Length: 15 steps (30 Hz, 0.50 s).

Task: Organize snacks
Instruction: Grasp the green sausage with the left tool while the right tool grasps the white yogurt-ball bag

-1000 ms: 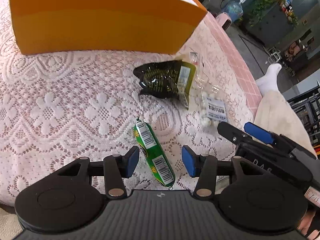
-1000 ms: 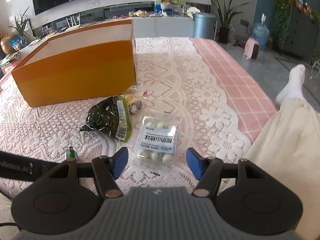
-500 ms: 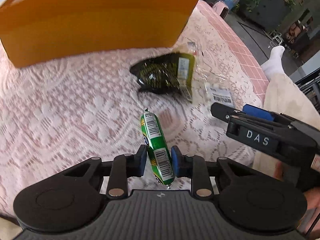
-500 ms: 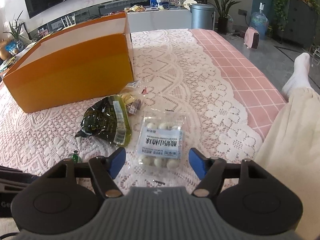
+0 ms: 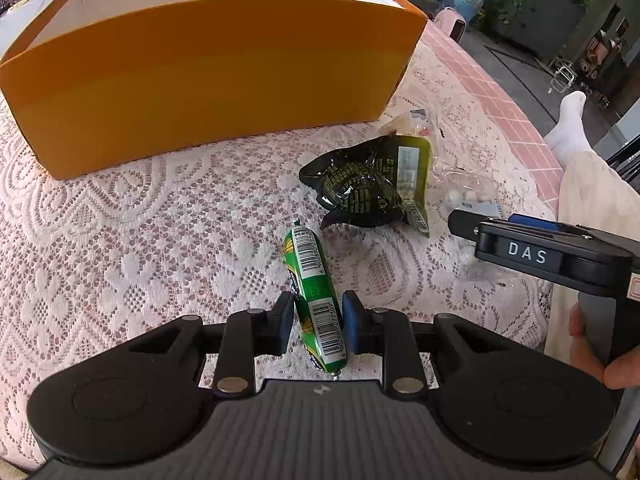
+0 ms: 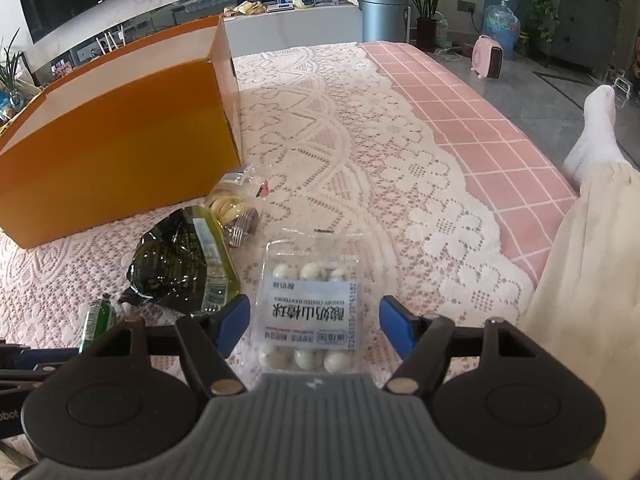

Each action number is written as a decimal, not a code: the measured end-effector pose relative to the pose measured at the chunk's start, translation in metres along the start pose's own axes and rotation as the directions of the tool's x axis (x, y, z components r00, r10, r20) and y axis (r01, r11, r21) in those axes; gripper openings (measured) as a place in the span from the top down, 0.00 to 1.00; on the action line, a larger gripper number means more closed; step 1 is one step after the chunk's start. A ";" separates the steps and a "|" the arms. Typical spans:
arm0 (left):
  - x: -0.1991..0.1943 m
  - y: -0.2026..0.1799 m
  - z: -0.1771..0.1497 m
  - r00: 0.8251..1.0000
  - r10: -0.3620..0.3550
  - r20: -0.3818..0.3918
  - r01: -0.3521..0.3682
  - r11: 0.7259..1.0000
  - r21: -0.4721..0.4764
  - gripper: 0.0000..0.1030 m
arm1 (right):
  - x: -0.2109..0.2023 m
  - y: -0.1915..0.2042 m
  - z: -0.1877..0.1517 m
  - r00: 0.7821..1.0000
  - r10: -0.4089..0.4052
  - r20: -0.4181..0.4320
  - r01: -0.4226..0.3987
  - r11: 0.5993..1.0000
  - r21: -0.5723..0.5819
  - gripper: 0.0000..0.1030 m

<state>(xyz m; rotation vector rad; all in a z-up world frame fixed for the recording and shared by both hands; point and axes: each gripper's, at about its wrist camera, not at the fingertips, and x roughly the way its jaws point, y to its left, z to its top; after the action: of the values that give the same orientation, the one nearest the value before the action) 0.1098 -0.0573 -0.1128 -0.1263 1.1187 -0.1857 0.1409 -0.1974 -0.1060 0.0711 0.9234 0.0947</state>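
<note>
We are now clamping left gripper (image 5: pixel 316 322) on green sausage (image 5: pixel 314 292), lifting clear of lace tablecloth (image 5: pixel 160 220) unclear, right gripper (image 6: pixel 314 322) spread wide over yogurt-ball pack (image 6: pixel 310 312), near end hidden.

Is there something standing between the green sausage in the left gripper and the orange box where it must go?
Nothing visible does. The left gripper is shut on the green sausage, and only bare lace tablecloth lies before the orange box. The dark snack bag lies off to the right.
</note>
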 end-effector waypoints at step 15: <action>0.006 0.002 0.002 1.000 -0.020 0.018 0.020 1.000 0.007 0.73 | 0.009 0.008 -0.001 1.000 0.000 -0.018 0.000 0.999 -0.036 0.44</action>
<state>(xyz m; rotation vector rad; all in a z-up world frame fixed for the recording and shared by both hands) 0.1139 -0.0562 -0.1174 -0.1328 1.0992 -0.2054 0.1446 -0.1889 -0.1128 0.0369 0.9398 0.1122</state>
